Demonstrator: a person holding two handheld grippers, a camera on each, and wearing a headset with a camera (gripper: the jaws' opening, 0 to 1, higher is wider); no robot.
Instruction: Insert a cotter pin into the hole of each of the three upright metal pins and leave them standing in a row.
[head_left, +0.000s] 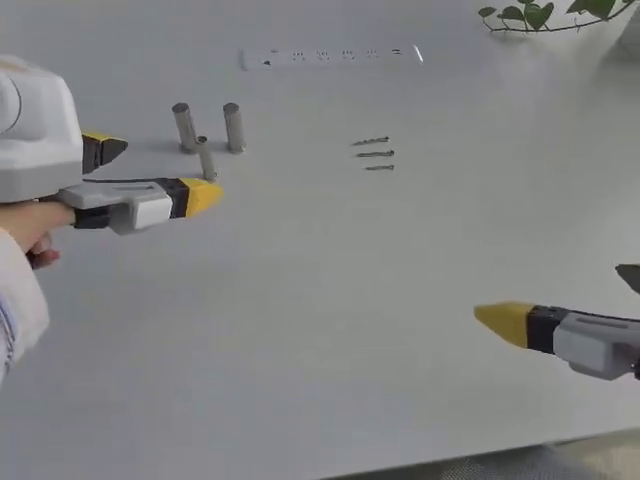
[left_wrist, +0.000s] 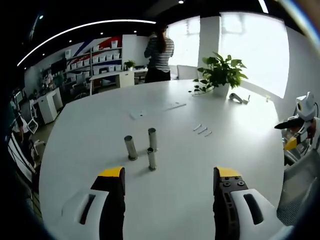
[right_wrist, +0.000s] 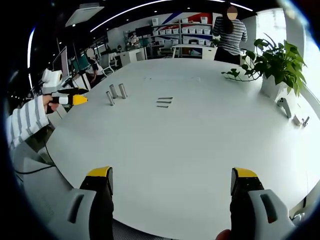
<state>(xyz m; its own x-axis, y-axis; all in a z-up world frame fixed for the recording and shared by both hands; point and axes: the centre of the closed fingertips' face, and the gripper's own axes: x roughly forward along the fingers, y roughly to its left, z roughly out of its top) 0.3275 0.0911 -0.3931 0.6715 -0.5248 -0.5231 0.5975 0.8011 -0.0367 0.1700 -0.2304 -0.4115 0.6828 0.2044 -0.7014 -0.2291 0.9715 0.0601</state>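
Three slim grey cotter pins (head_left: 374, 154) lie right of three upright grey metal cylinders (head_left: 207, 135) on the white tabletop (head_left: 330, 300); left gripper (left_wrist: 169, 172) and right gripper (right_wrist: 172, 173) fingers (left_wrist: 111, 173) spread wide, empty.

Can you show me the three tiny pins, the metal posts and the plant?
cotter pins (head_left: 375, 154): head view, middle of the middle pin.
upright metal pins (head_left: 233, 127): head view, side of the rightmost one.
plant (left_wrist: 221, 73): left gripper view, on its leaves.

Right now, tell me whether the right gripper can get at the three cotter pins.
Probably yes: the right gripper is open, bare table lies between it and the cotter pins, and the metal pins stand off to one side.
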